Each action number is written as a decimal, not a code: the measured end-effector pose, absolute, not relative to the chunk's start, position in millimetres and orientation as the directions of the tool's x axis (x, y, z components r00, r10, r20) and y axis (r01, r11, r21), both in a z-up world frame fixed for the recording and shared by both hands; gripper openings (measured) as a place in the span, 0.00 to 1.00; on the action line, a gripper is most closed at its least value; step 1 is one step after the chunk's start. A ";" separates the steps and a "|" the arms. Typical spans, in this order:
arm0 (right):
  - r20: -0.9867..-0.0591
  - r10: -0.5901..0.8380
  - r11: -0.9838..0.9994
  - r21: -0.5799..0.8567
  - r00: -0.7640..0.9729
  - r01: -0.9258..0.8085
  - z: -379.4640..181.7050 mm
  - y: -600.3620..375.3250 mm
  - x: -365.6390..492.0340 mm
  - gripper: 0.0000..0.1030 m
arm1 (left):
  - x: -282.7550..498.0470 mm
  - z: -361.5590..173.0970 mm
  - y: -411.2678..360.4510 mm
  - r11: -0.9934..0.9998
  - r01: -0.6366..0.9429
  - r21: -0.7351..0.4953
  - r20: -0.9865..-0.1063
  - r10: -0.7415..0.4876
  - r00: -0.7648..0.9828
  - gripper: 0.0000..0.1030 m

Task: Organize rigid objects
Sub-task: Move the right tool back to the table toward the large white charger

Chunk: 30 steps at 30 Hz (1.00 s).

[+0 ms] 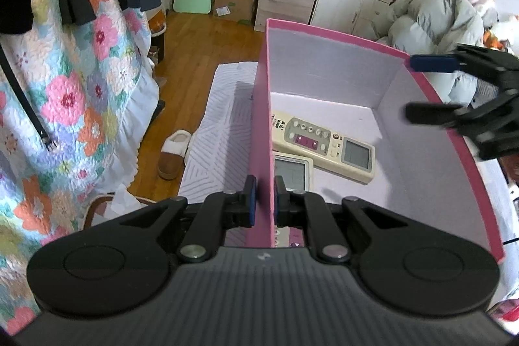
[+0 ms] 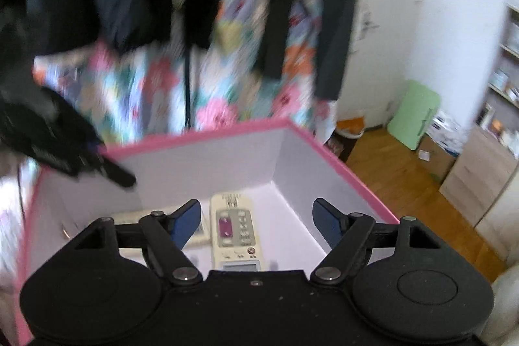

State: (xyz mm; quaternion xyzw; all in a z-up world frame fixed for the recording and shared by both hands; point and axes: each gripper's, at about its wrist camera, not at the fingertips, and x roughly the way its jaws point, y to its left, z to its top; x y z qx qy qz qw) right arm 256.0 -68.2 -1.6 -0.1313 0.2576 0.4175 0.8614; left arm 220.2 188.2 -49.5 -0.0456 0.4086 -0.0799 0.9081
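We have the left gripper (image 1: 263,200) pinched down on the near wall of the pink box (image 1: 327,38), one of its fingers (image 1: 249,200) outside the wall and the other inside, so the thin board is clamped between the pads; we judge this grip is there to keep the light box from sliding or tipping while things go into it. Our right gripper (image 2: 256,224) hangs over the open top with its fingers spread wide and nothing between them. Directly beyond and below those spread fingers, on the white floor of the box, lies a cream remote control (image 2: 235,229) with its buttons facing up and its display end toward us. A second remote (image 1: 292,172) lies just beside it, close against the wall that the left fingers hold, partly hidden behind them in the left wrist view. Both remotes rest flat and side by side, which we take to be the tidy arrangement the task asks for. With the right fingers empty above the box, we judge that the placing of this remote is finished; the right wrist view is blurred, so finer detail is unclear.
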 end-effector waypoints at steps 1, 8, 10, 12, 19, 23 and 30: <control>-0.546 0.647 0.644 0.018 0.532 -0.765 1.3 -77.1 251.5 0.81 | 219.5 -49.8 187.5 0.983 0.113 -0.142 -0.733 -0.181 0.655 0.08; -0.625 0.509 0.830 0.175 0.593 -0.529 17.5 -134.8 221.6 0.80 | 217.4 -49.0 187.3 0.983 0.117 -0.140 -0.732 -0.183 0.656 0.08; -0.671 0.475 0.864 0.233 0.570 -0.446 20.4 -148.4 216.5 0.79 | 216.9 -48.9 185.3 0.984 0.121 -0.131 -0.733 -0.178 0.657 0.08; -0.687 0.486 0.867 0.303 0.541 -0.395 22.5 -165.4 209.3 0.79 | 216.8 -48.2 184.6 0.984 0.118 -0.131 -0.735 -0.176 0.655 0.08; -0.722 0.416 0.909 0.326 0.552 -0.259 -3.1 -196.7 160.0 0.78 | 214.9 -44.4 187.7 0.983 0.104 -0.151 -0.736 -0.182 0.652 0.08; -0.748 0.267 0.962 0.247 0.608 -0.120 -29.3 -202.2 134.9 0.71 | 212.6 -38.1 182.1 0.985 0.125 -0.117 -0.737 -0.170 0.654 0.08; -0.767 0.288 0.948 0.312 0.573 -0.059 -55.8 -204.6 138.7 0.69 | 214.5 -36.2 180.2 0.988 0.123 -0.092 -0.750 -0.150 0.645 0.05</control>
